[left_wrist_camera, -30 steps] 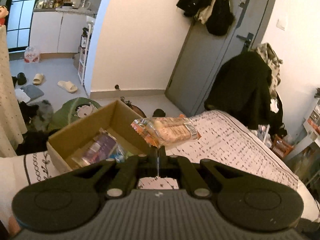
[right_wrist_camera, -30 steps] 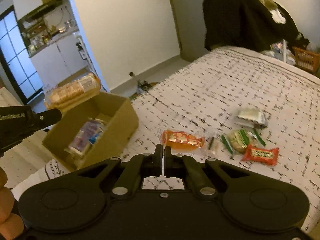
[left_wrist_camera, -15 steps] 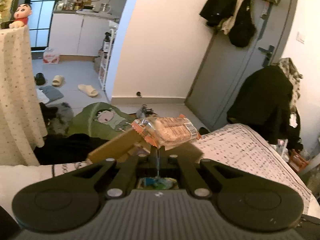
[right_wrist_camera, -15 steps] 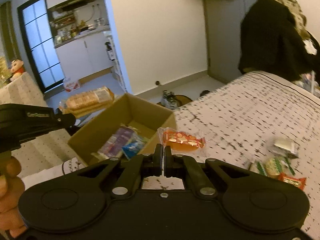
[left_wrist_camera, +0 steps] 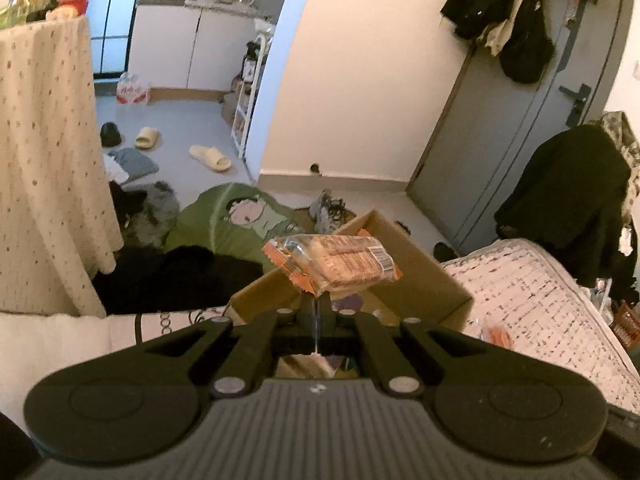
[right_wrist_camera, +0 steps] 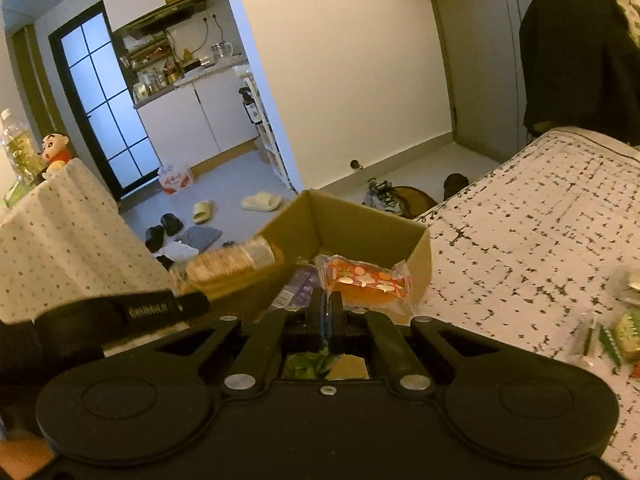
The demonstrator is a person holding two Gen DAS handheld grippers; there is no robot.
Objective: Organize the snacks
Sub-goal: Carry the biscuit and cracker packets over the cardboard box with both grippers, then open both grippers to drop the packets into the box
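Note:
My left gripper [left_wrist_camera: 316, 308] is shut on a clear-wrapped biscuit pack [left_wrist_camera: 336, 264] with orange ends, held above the near wall of an open cardboard box [left_wrist_camera: 424, 280]. It also shows in the right wrist view [right_wrist_camera: 228, 264]. My right gripper [right_wrist_camera: 330, 308] is shut on an orange jelly snack packet [right_wrist_camera: 364, 280] with white dots, held over the same box [right_wrist_camera: 360, 224], which has purple packets inside. The box stands at the corner of the bed [right_wrist_camera: 540, 220].
Several loose snacks [right_wrist_camera: 616, 328] lie on the patterned bedspread at the right. A table with a dotted cloth [left_wrist_camera: 44, 160] stands left of the box. Slippers, clothes and a green cushion [left_wrist_camera: 236, 220] lie on the floor beyond. A dark coat [left_wrist_camera: 568, 196] hangs near the grey door.
Both grippers have moved left toward the box with their snacks. The right gripper's jelly packet has gone from above the bedspread to above the box opening.

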